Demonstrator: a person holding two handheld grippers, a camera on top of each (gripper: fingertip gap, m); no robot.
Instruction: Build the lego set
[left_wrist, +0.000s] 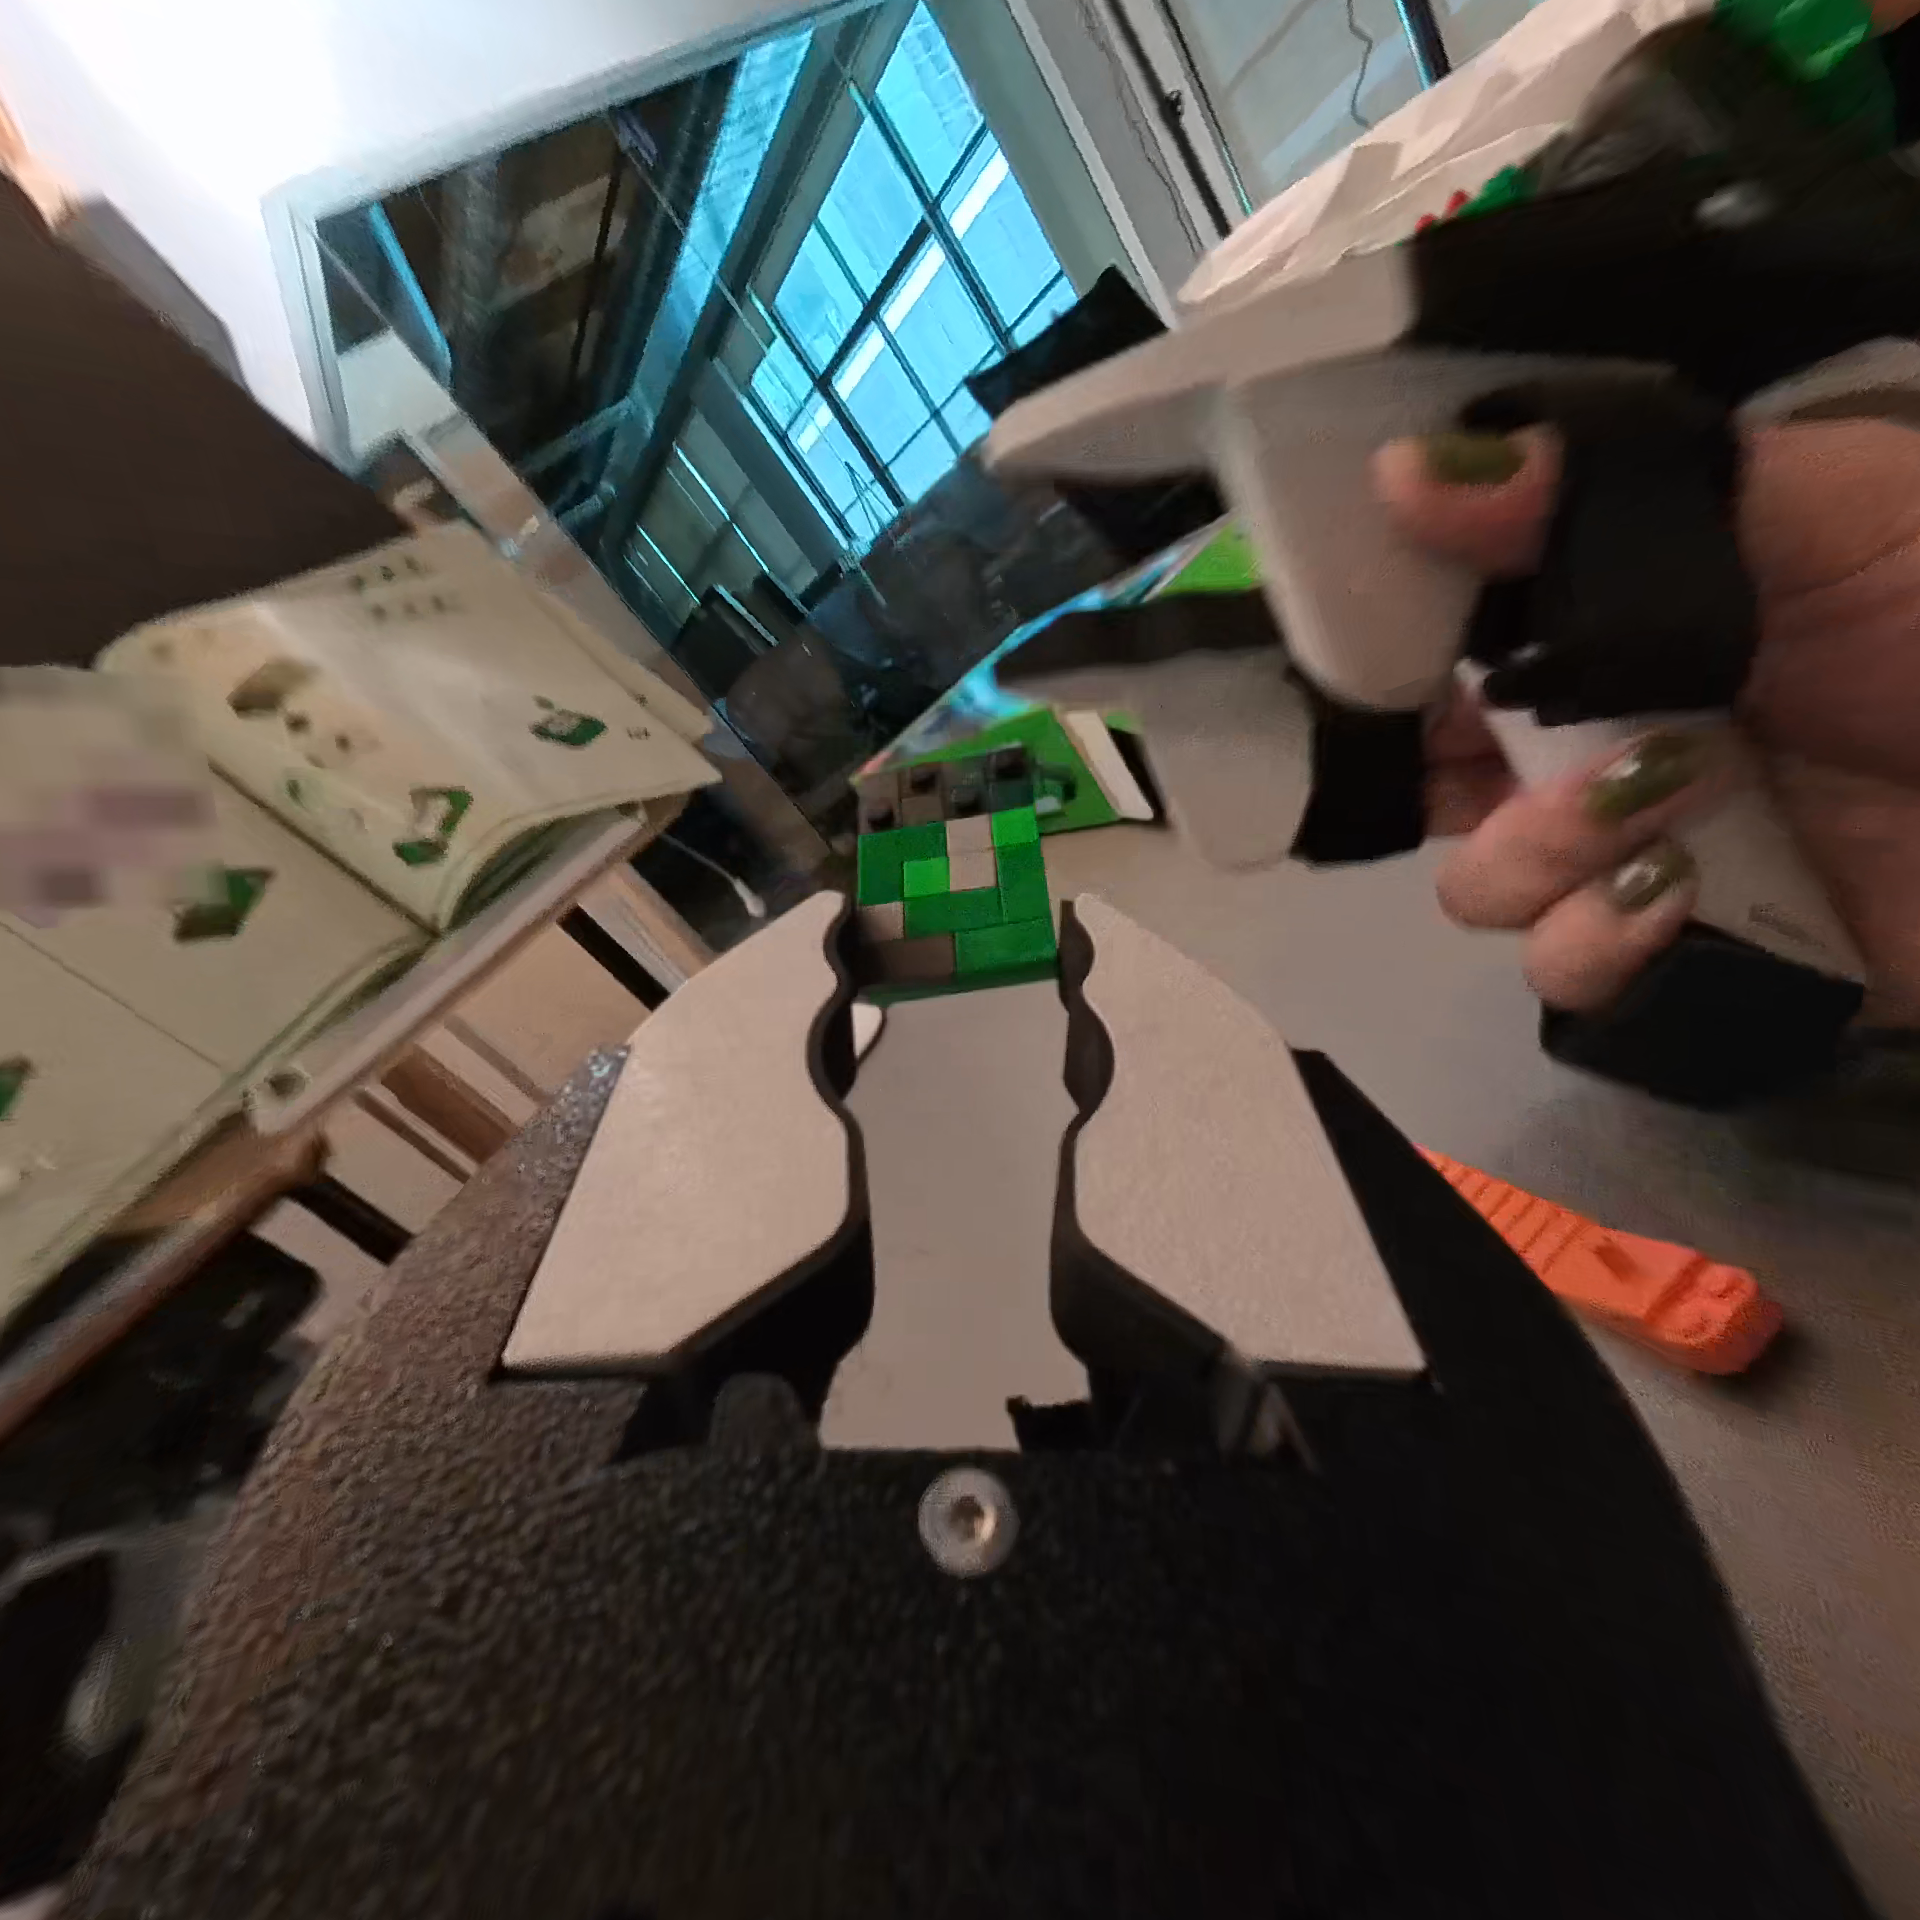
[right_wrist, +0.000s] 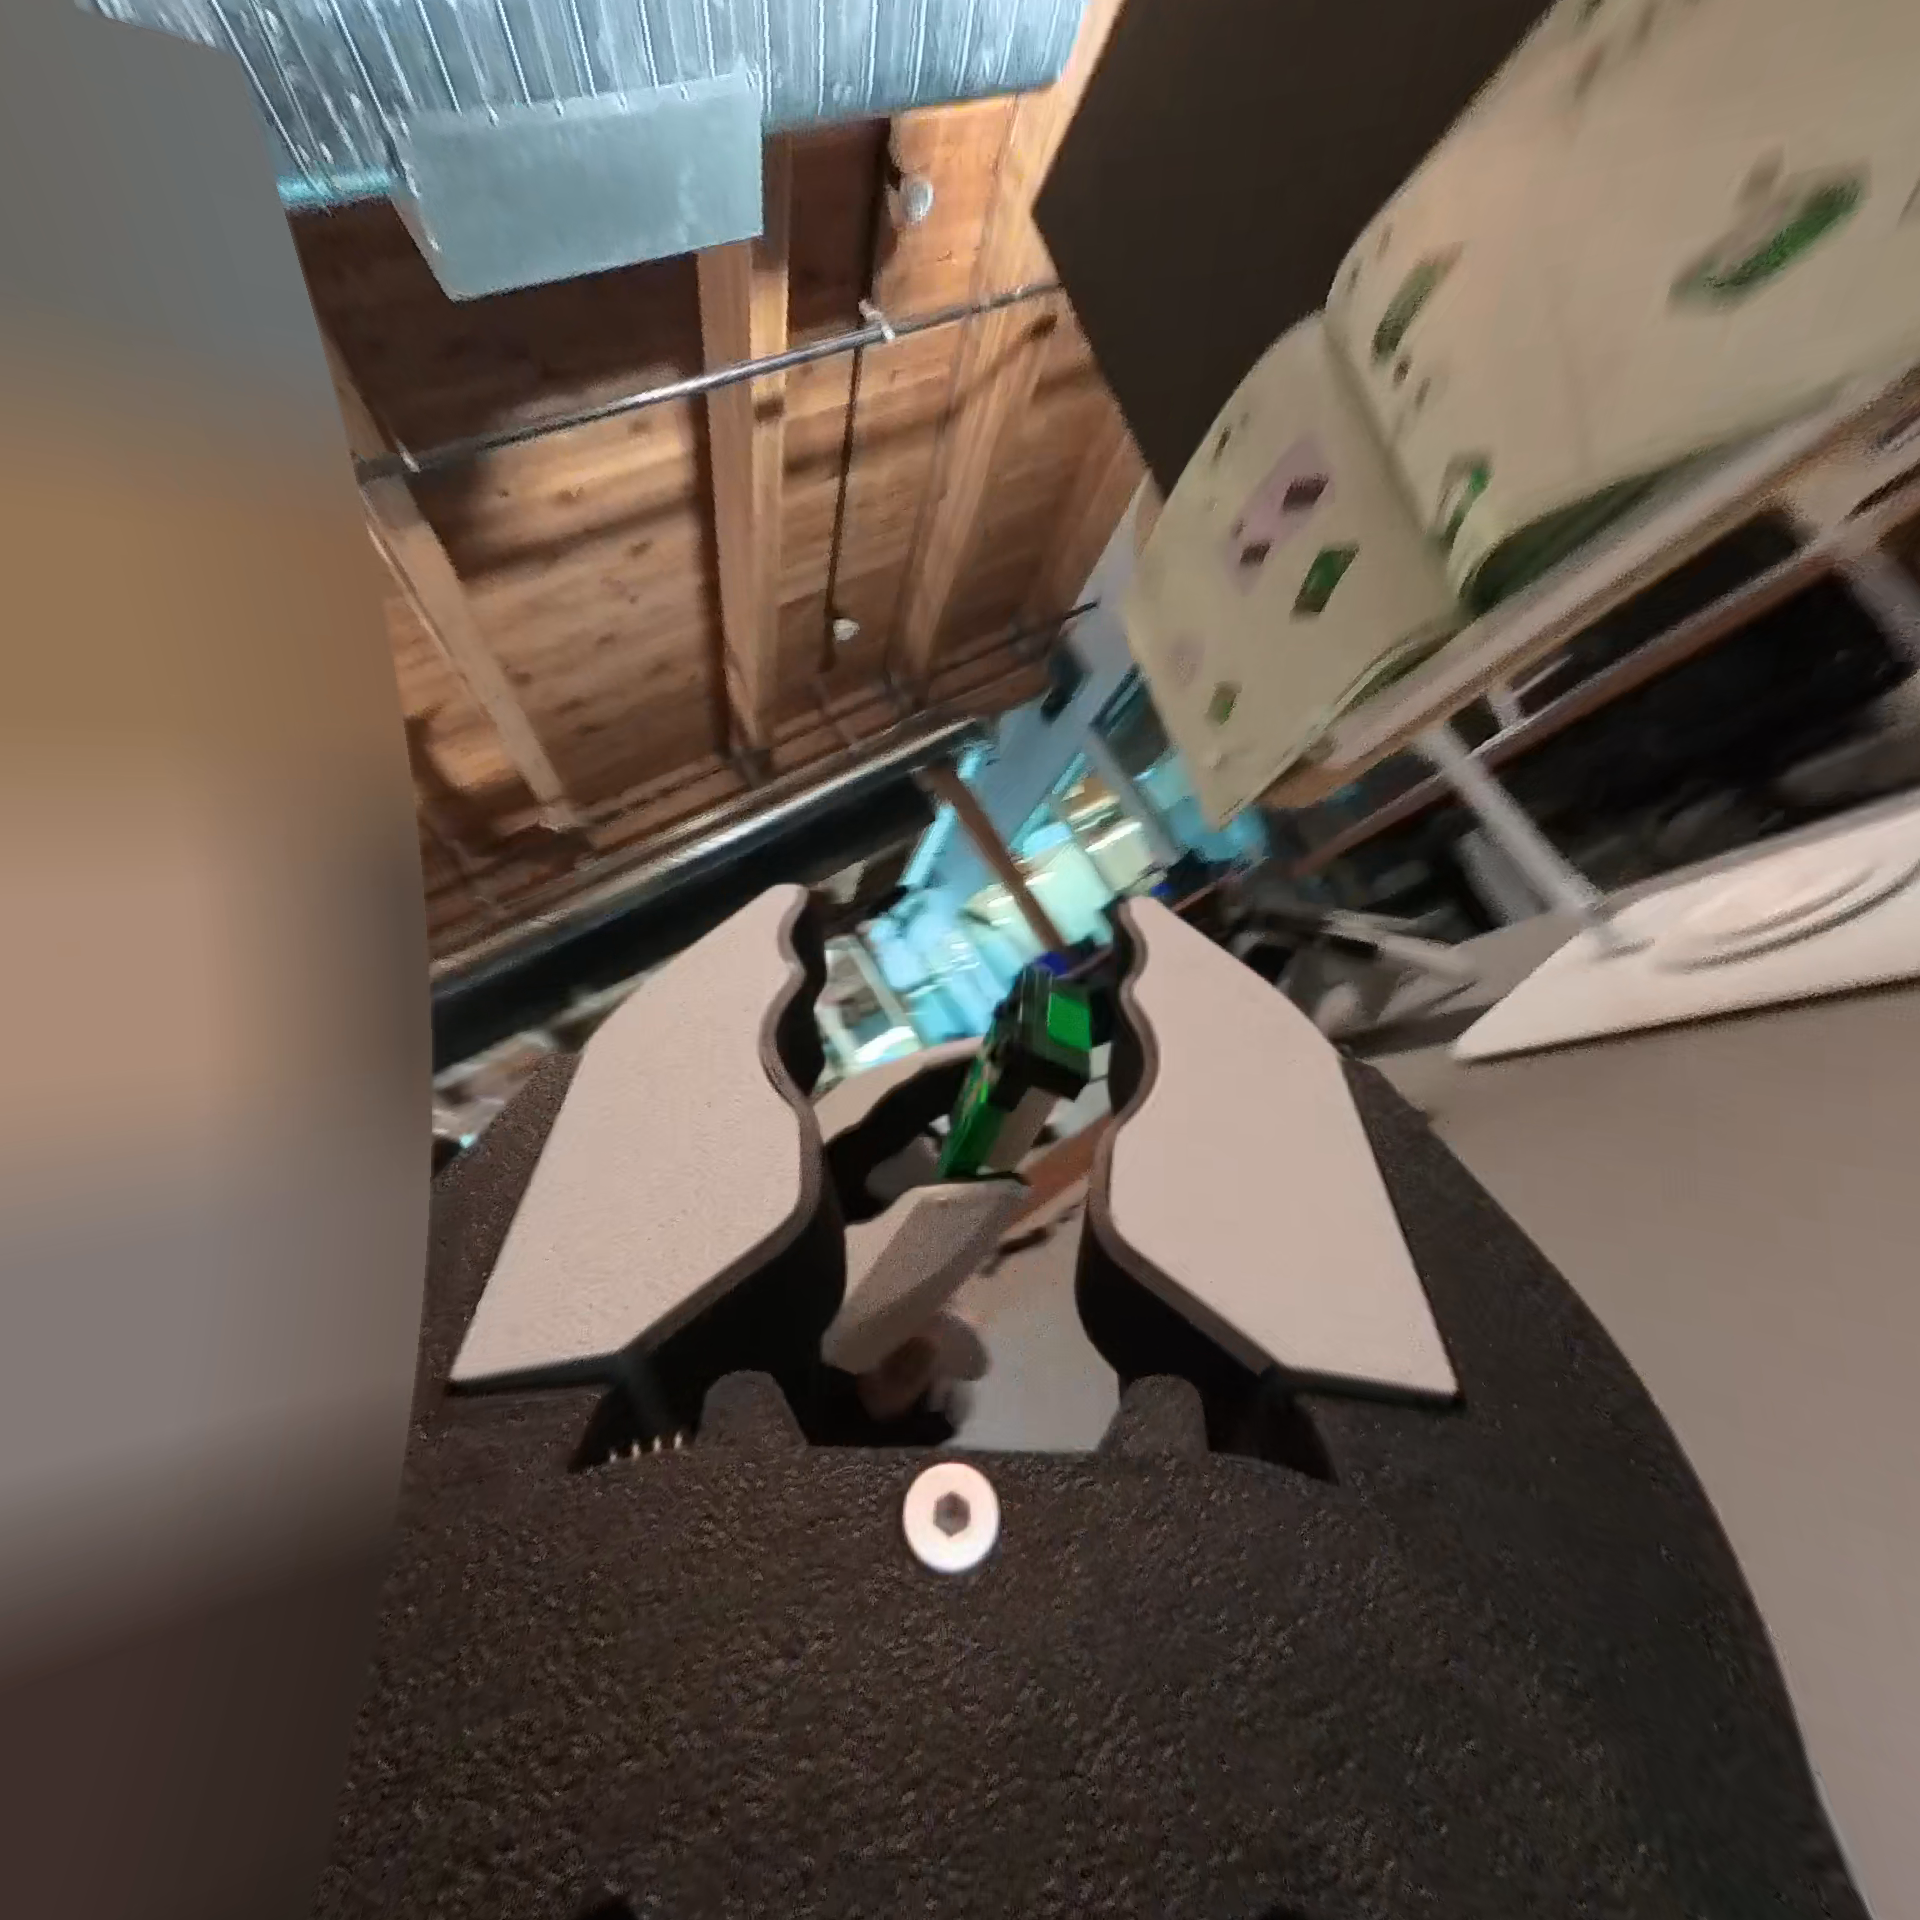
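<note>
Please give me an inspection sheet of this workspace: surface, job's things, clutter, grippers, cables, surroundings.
Surface: grey table, partly bare.
Job's things: green and grey lego build between the left gripper's fingertips; open instruction booklet raised at left; green set box behind the build.
Clutter: orange brick separator lying on the table.
Grippers: left gripper shut on the build; right gripper open, holding nothing, held by a hand.
Cables: nothing seen on the table.
Surroundings: large windows; wooden ceiling beams in the right wrist view.
</note>
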